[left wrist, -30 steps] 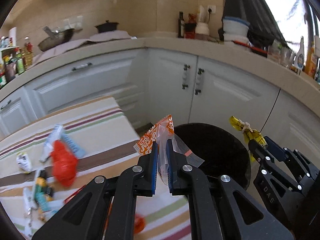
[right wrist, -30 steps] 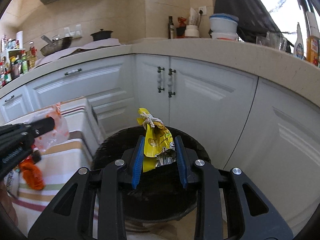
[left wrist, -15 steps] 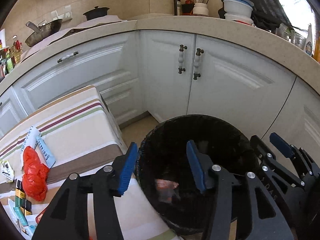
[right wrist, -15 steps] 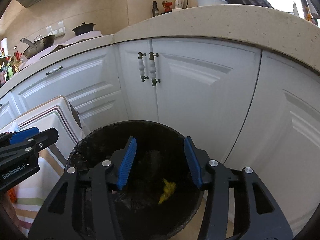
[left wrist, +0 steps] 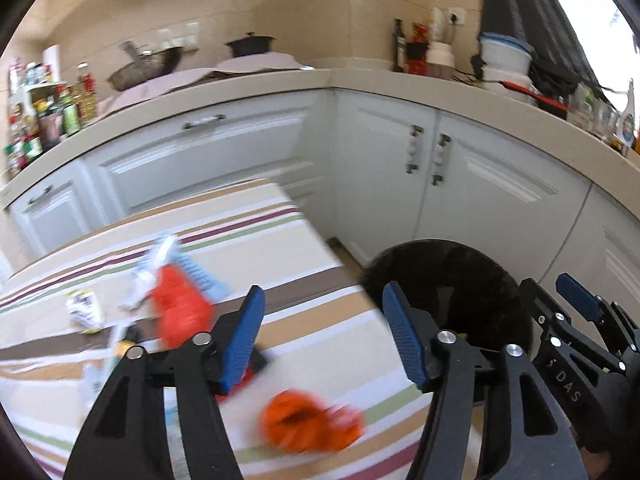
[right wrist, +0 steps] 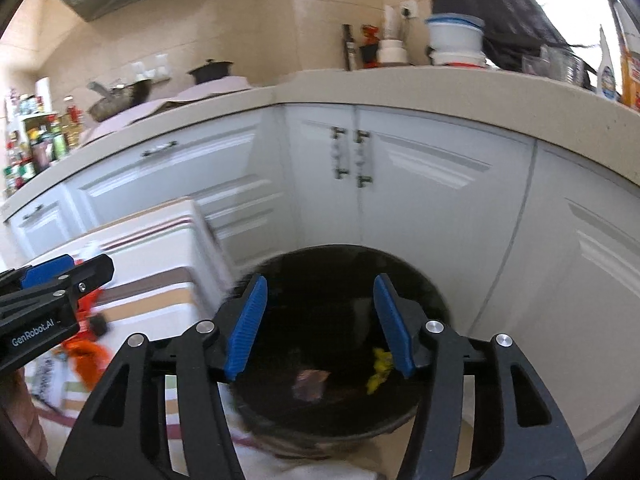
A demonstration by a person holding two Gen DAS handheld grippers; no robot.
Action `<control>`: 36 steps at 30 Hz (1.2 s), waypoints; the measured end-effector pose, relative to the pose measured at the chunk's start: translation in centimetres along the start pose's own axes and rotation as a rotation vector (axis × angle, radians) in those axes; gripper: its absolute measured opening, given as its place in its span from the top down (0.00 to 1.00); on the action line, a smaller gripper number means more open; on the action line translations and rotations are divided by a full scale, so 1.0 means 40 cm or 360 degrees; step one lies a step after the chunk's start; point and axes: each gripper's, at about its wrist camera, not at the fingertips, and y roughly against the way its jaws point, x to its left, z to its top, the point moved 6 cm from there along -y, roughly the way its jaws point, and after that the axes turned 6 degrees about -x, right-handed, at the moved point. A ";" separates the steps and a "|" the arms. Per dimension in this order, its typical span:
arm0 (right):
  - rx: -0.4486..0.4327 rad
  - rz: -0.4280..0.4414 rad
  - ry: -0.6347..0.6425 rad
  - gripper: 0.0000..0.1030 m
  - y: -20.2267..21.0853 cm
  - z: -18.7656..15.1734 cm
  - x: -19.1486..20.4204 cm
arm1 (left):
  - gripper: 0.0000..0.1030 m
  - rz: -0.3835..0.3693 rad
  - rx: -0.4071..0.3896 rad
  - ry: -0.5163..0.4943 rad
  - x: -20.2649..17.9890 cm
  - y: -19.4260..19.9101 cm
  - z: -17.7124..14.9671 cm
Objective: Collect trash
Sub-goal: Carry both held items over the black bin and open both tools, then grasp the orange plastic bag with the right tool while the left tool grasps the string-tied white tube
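Your left gripper [left wrist: 322, 334] hangs over the corner of the striped tablecloth [left wrist: 248, 240], its two ribbed blue pads spread wide with nothing between them. The cloth is a flat woven-looking sheet banded in cream, tan, brown, maroon and pale green. Crumpled trash lies scattered on it: a glossy red wrapper [left wrist: 180, 308] bunched into a lump, touching a light-blue ridged packet [left wrist: 202, 276] behind it, and a small white crinkled wrapper [left wrist: 85, 309] to their left, apart from them. Closer to you, between and below the fingers, sits a blurred orange plastic wad [left wrist: 310, 422], soft-edged and rumpled.

Your right gripper [right wrist: 320, 326] is over the round trash bin [right wrist: 438, 304], lined with a shiny black bag. Its jaws are also wide apart and hold nothing. Inside the bin, a twisted yellow foil wrapper [right wrist: 379, 366] rests near the right pad, and a dull brownish-pink scrap [right wrist: 309, 380] lies flat on the liner to its left; the two are apart.

In the right wrist view, the left gripper's matte black arm reaches in from the left edge over the cloth, with the orange wad just below it. The bin stands just beside the table's corner, in front of smooth white panelled cabinet doors [right wrist: 404, 184] under a speckled beige countertop [right wrist: 460, 92].
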 end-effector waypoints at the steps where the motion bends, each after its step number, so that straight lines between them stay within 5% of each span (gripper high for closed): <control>1: -0.0003 0.0020 0.0009 0.47 0.010 -0.002 0.017 | 0.39 0.0024 -0.0007 0.0011 0.023 0.015 -0.005; 16: 0.0123 0.0326 0.0229 0.46 0.074 -0.112 0.324 | 0.31 0.0412 0.0049 0.0179 0.354 0.148 -0.174; 26: 0.0227 0.0365 0.0319 0.38 0.051 -0.143 0.400 | 0.29 0.0428 0.0156 0.0246 0.423 0.141 -0.249; 36: 0.0246 0.0382 0.0348 0.54 0.047 -0.152 0.413 | 0.29 0.0390 0.0219 0.0279 0.435 0.125 -0.271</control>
